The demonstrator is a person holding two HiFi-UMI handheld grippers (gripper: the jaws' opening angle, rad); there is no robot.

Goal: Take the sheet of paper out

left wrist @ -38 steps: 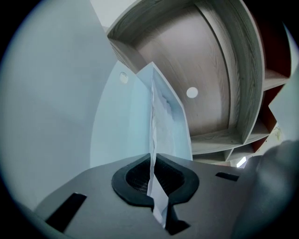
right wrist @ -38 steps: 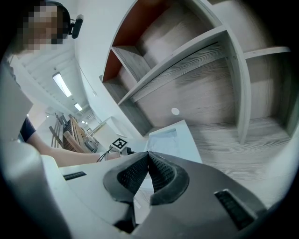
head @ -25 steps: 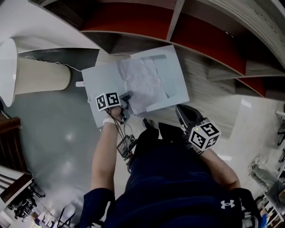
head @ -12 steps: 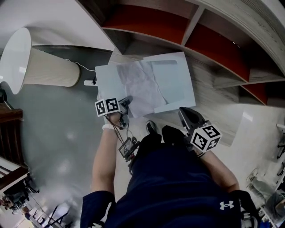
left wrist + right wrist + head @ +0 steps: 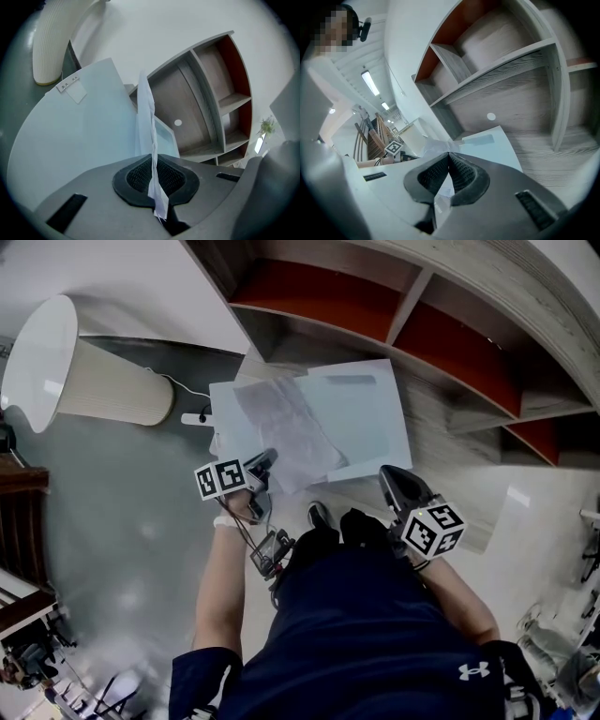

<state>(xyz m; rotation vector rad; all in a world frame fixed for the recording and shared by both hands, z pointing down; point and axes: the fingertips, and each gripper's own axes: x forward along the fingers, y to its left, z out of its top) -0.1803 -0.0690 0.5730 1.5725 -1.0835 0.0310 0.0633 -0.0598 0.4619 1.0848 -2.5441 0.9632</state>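
A crumpled sheet of paper (image 5: 281, 420) is seen lying across the left half of an open pale-blue folder (image 5: 367, 416), which rests on the wood-grain base at the foot of a shelf unit (image 5: 323, 292) with red back panels. The near corner of the sheet is raised off the folder's near edge, where it is pinched by the left gripper (image 5: 265, 461). In the left gripper view the paper (image 5: 146, 122) is shown edge-on, rising from between pads that are pressed tight on it, with the folder (image 5: 79, 136) spread out behind.

The right gripper (image 5: 386, 472) is placed at the folder's near right corner. Its jaws are brought together at the tips in the right gripper view, and a pale strip is caught lower between the pads; it appears to be the folder's edge (image 5: 497, 143), though this cannot be made out clearly.

A ribbed cream cylinder (image 5: 117, 395) is laid on the grey floor beyond the folder's left edge.
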